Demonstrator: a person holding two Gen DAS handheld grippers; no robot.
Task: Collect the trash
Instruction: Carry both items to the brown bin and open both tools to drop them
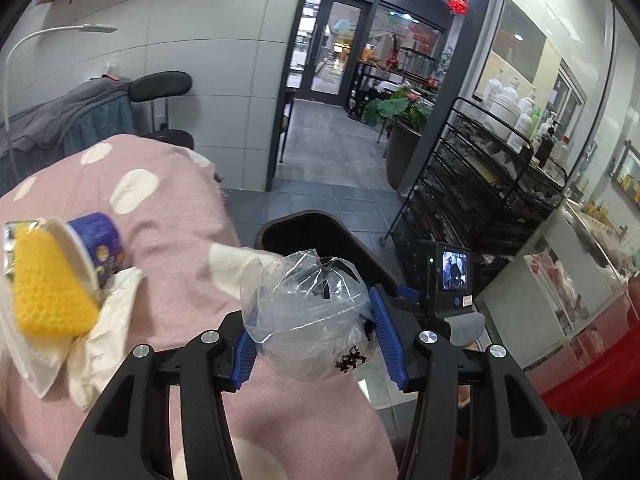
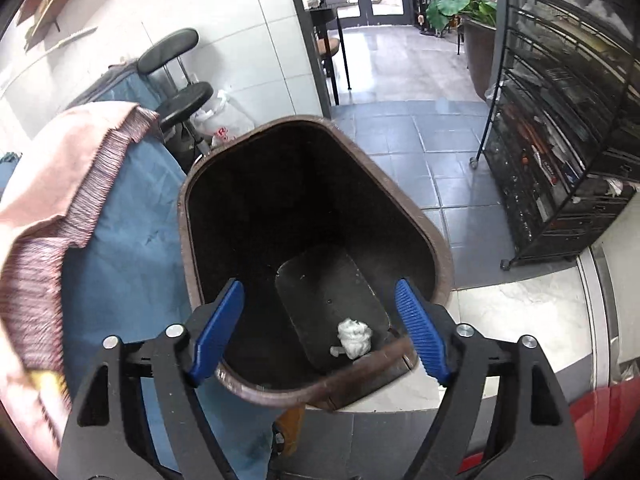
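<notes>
My left gripper (image 1: 316,332) is shut on a crumpled clear plastic bag (image 1: 308,316) and holds it above the edge of the pink dotted cloth (image 1: 160,232). On the cloth at the left lie a yellow sponge (image 1: 48,284), a blue and white cup (image 1: 92,248) on its side and white crumpled tissue (image 1: 104,320). The dark bin (image 1: 320,236) shows just beyond the bag. My right gripper (image 2: 320,332) is open and empty over the brown bin (image 2: 432,240). A white wad of tissue (image 2: 354,338) lies on the bin's bottom.
A black wire rack (image 2: 560,140) on wheels stands to the right on grey floor tiles. A black stool (image 2: 184,100) and chair stand behind the table by the wall. A blue cloth (image 2: 132,260) hangs under the pink one. A potted plant (image 1: 400,120) stands by the doorway.
</notes>
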